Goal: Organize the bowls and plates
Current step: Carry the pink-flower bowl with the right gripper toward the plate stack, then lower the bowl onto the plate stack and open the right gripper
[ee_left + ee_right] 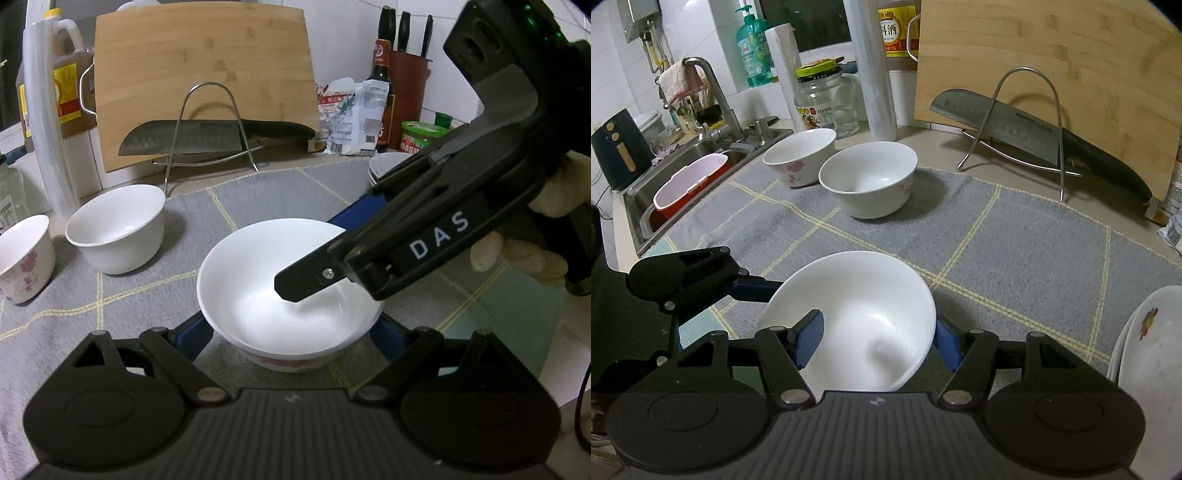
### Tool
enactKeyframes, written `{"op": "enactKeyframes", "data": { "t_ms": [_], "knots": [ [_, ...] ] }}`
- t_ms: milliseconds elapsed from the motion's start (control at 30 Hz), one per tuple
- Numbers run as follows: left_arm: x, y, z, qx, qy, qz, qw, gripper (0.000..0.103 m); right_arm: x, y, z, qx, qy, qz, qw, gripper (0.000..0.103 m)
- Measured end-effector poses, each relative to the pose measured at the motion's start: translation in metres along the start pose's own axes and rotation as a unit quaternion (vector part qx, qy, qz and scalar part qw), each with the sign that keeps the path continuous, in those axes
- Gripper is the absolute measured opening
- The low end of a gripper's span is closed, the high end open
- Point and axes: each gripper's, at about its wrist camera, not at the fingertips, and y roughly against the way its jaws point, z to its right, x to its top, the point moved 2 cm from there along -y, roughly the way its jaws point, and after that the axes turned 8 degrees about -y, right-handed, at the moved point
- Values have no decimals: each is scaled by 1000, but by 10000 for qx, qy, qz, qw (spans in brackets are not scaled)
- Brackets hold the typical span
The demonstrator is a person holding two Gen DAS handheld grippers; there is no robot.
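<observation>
A white bowl (pixel 258 310) with pink flowers on its outside sits low over the grey checked cloth (pixel 122 306), right in front of my left gripper (pixel 291 338). That gripper's blue pads press on the bowl's two sides below the rim. My right gripper (pixel 321 254) reaches in from the right, one finger inside the bowl and its blue pad outside the far rim. In the right wrist view the same bowl (pixel 871 295) fills my right gripper (pixel 877 341), shut on the bowl's wall. I cannot tell whether the bowl rests on the cloth.
Two more white bowls (pixel 868 181) (pixel 801 155) stand on the cloth's far left side. A stack of dishes (pixel 1145 350) sits at the right. Behind are a wire rack (pixel 210 125), a knife (pixel 192 140), a bamboo board (pixel 203 66), bottles, and a sink (pixel 683 173).
</observation>
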Motion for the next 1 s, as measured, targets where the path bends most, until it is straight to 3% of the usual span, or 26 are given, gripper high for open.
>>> {"op": "enactKeyframes", "data": {
  "t_ms": [367,467,533,1000],
  "knots": [
    [0,-2,-2,-18,19,-4,10000,91,1,-2,1,7,-23,1,10000,71],
    [-1,-3,-2,-29,66,36,10000,92,0,-4,1,82,-54,-26,9999,82],
    [-2,-3,-2,-57,63,76,9999,98,0,-3,-1,80,-1,10,10000,98],
    [-6,26,-7,59,142,193,9997,101,6,6,-3,0,-12,202,9998,103]
  ]
}}
